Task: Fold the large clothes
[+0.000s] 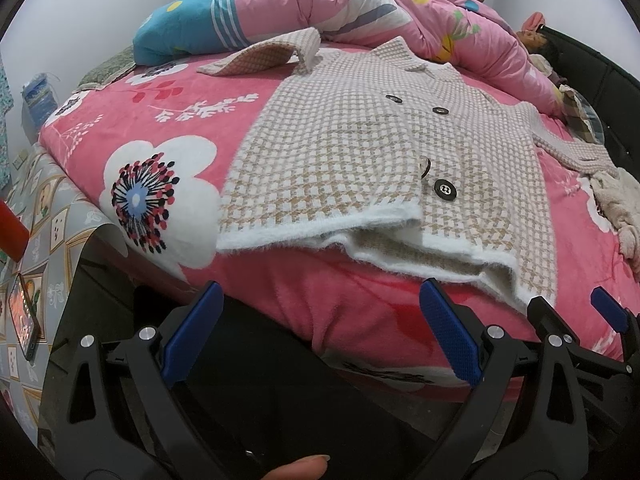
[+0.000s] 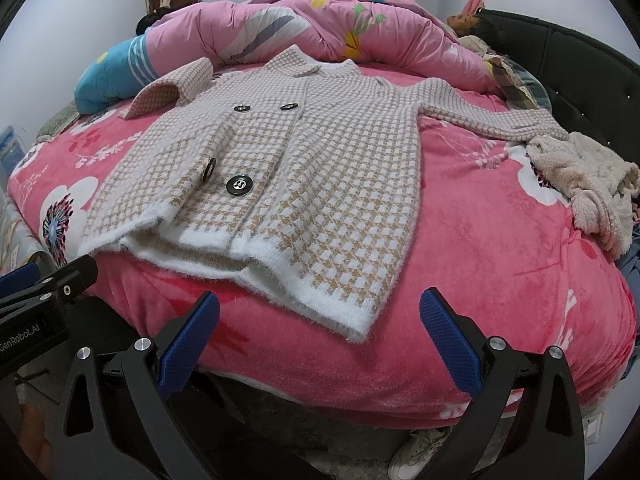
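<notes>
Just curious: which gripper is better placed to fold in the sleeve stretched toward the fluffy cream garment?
Probably the right gripper: open, nearer that sleeve of the checked cardigan.

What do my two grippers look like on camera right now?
Both match: the left gripper and right gripper have black angular plastic frames with cut-outs and silver bolts, ending in blue textured pads. The left gripper's body carries white "GenRobot.AI" lettering.

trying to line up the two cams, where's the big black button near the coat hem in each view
Left wrist: the big black button sits right of centre, just above the coat's white hem.
Right wrist: the same button sits left of centre, mid-height.
Shared landmark: the blue pillow at upper left in both.
</notes>
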{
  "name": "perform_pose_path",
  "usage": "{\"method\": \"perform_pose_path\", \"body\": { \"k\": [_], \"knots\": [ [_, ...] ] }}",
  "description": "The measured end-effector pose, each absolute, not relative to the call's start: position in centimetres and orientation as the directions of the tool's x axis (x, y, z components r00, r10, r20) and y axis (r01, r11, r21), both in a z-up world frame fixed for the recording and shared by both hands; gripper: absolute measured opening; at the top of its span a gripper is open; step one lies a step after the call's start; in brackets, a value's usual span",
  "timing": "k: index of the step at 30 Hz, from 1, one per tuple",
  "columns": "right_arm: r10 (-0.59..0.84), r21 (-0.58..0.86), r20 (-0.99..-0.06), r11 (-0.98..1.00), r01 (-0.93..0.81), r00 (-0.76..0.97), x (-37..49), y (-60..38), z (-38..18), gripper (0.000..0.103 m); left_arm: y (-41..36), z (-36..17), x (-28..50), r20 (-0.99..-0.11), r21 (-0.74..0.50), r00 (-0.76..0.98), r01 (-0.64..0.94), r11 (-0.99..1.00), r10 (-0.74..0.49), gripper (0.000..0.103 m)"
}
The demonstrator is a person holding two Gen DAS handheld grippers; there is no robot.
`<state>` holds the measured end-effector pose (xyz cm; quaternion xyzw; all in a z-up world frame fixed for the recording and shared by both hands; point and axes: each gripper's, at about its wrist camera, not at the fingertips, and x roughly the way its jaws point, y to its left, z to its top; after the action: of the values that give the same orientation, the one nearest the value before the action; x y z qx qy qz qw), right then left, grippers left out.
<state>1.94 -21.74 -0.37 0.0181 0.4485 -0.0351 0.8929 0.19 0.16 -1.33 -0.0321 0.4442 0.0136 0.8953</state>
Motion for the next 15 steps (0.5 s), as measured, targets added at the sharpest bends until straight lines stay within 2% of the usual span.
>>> {"method": "perform_pose_path", "body": {
  "k": [15],
  "knots": [
    [-0.048,-0.001,-0.801,0.997,0.079,0.596,2.09,-21.84,-0.36,0.098,0.84,-1.25,0.47,-0.797,-0.042,0.604,-0.059,0.997,0.002,0.095]
  ]
}}
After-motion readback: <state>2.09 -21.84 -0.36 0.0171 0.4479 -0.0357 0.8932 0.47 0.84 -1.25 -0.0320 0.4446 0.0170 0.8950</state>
